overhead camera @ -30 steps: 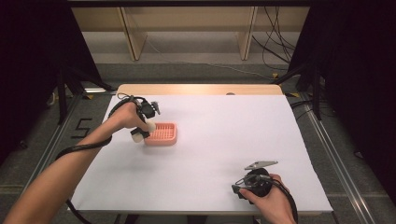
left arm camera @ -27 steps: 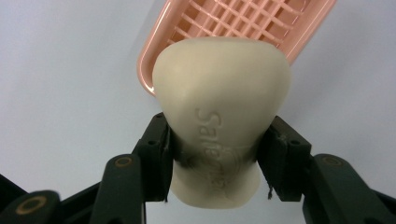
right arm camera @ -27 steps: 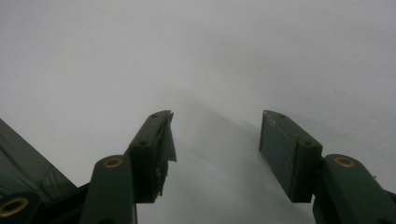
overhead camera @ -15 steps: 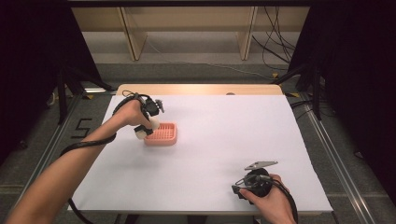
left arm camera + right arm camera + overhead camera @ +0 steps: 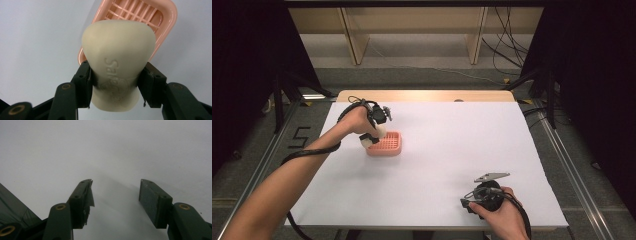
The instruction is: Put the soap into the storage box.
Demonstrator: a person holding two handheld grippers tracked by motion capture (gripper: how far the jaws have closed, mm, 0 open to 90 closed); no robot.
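A cream bar of soap (image 5: 117,62) with embossed lettering is clamped between the black jaws of my left gripper (image 5: 116,83). It hangs just above the near-left end of a pink slatted soap dish (image 5: 147,18). From the high view, the left gripper (image 5: 371,136) holds the pale soap (image 5: 368,142) at the left edge of the pink dish (image 5: 388,145) on the white table. My right gripper (image 5: 115,200) stands open over bare white surface, nothing between its jaws. It rests in a hand near the table's front right edge (image 5: 484,197).
The white table sheet (image 5: 452,145) has a wooden strip along its far edge (image 5: 427,96). Cables trail from both grippers along the forearms. Dark floor, shelving legs and cords lie beyond the table.
The left hand with the soap has shifted slightly toward the dish's left end. The right hand has stayed in place.
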